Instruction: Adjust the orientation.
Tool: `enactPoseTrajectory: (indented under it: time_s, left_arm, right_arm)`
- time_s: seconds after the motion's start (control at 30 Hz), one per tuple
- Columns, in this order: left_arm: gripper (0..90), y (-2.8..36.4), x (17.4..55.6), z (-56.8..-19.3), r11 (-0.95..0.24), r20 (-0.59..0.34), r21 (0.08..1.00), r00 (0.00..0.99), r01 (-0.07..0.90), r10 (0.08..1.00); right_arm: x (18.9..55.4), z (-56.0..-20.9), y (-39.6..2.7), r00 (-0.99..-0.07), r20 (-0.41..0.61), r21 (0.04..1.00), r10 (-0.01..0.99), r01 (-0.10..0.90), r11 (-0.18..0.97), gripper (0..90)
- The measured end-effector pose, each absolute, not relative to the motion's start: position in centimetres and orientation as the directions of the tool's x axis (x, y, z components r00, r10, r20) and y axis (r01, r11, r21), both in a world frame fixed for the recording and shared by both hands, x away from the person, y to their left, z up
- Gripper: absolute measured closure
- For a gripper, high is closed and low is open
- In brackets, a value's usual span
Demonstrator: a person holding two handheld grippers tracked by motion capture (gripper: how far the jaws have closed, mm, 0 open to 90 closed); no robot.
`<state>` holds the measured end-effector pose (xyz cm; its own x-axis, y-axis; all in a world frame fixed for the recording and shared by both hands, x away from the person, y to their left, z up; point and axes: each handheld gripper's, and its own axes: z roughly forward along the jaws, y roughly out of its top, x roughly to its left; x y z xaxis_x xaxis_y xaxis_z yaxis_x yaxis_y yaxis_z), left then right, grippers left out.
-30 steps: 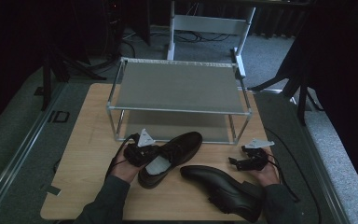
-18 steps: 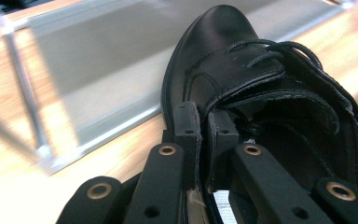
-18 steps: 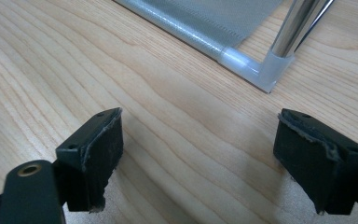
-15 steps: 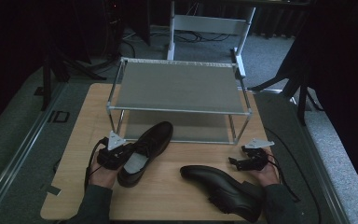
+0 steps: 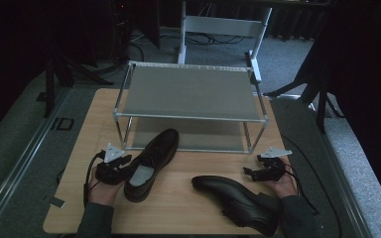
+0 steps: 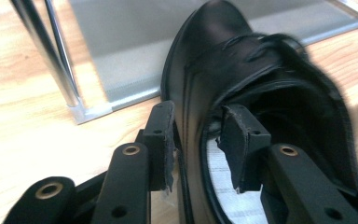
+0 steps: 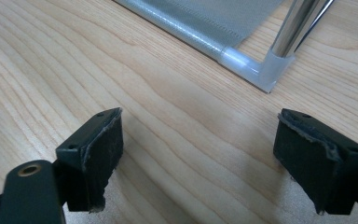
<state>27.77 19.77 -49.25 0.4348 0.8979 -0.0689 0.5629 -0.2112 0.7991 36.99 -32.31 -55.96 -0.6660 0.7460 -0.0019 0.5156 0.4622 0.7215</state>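
Note:
A black dress shoe (image 5: 151,161) lies on the wooden table (image 5: 178,208), its toe at the front edge of the rack's lower shelf. My left gripper (image 5: 129,168) straddles that shoe's (image 6: 214,56) side wall near the heel, one pad (image 6: 163,140) outside and the other inside. The jaws of the left gripper (image 6: 198,135) have just been opening and no longer press on the wall. A second black shoe (image 5: 233,198) lies on its side at the front right. Beside it my right gripper (image 5: 250,172) rests open, and between the jaws of the right gripper (image 7: 198,154) is bare wood.
A two-tier metal shoe rack (image 5: 191,94) with grey mesh shelves stands at the back of the table. Its chrome leg (image 6: 58,60) is just left of the shoe, and its front right corner (image 7: 265,70) is ahead of my right gripper. A white chair frame (image 5: 223,25) stands behind.
My left gripper carried the shoe leftward and turned its toe toward the rack's lower shelf, then its jaws opened. The right gripper and the second shoe have not moved.

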Motion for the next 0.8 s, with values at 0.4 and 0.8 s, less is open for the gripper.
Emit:
enactPoseTrajectory:
  time_s: [0.4, 0.8]
  left_arm:
    - [66.1, 22.2, 26.1, -48.9, -0.241, -0.003, 0.813, 0.418, 0.53, 0.909]
    - [71.6, 23.1, 27.5, -53.5, -0.238, -0.089, 0.722, 0.428, 0.65, 0.899]
  right_arm:
    - [37.0, -56.0, -32.3, -0.67, -0.004, 0.721, 0.742, 0.512, 0.466, 15.2]
    - [36.4, -54.7, -33.4, -0.639, -0.02, 0.732, 0.769, 0.514, 0.446, 51.0]
